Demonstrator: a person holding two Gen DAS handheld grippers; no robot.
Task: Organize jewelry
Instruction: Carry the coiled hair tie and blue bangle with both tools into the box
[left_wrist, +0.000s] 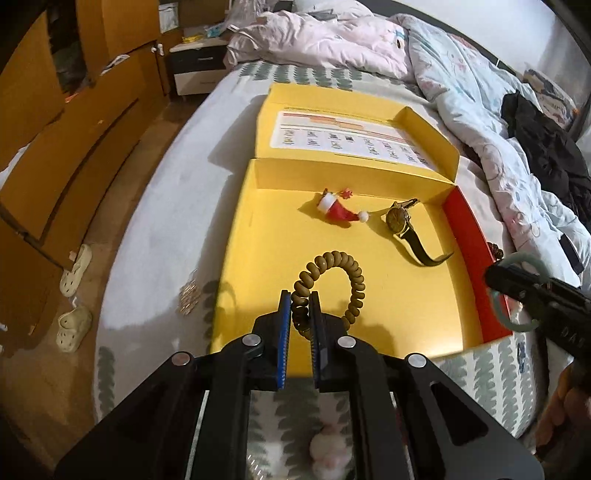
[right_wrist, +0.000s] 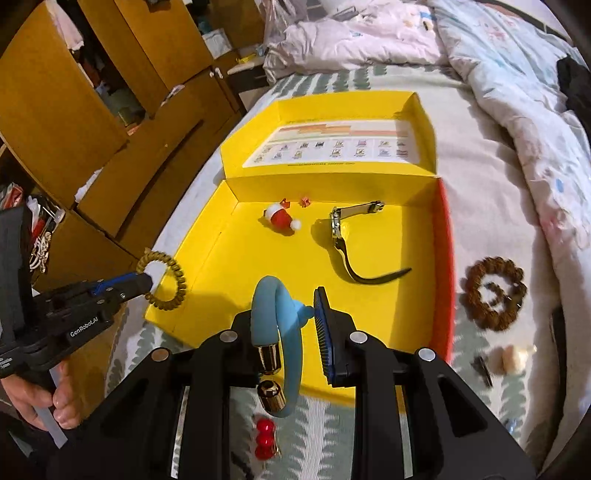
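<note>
Nearest in the left wrist view, the left gripper (left_wrist: 299, 295) has its jaws pressed together on a brown spiral hair tie (left_wrist: 332, 284), which loops up and to the right from the blue pads (left_wrist: 284, 321), above the near part of the yellow box (left_wrist: 258, 266). In the right wrist view the same gripper comes in from the lower left, held by a hand (right_wrist: 48, 395), with the hair tie at the box's near left corner.

At the bottom centre of the right wrist view, the right gripper (right_wrist: 291, 317) pinches a pale blue bangle (right_wrist: 273, 306) with gold end caps; the jaws stand only partly apart, closed on the band. Below it, on the patterned bedsheet (right_wrist: 321, 417), lies a red beaded piece (right_wrist: 265, 437). At the right edge of that view, outside the box on the sheet, sit a brown beaded bracelet (right_wrist: 495, 295) and, nearer, a small cream-coloured item (right_wrist: 511, 358) that I cannot make out.

Farther in, on the box floor, a wristwatch (left_wrist: 400, 221) with a dark strap lies toward the red right wall (left_wrist: 469, 251). To its left is a small Santa-hat trinket (left_wrist: 338, 210), with tiny red bits just behind it. The open lid (left_wrist: 354, 136) with a printed label lies flat beyond.

At the top of both views, a rumpled quilt (left_wrist: 461, 85) covers the far bed; wooden cabinets (left_wrist: 55, 129) fill the upper left.
</note>
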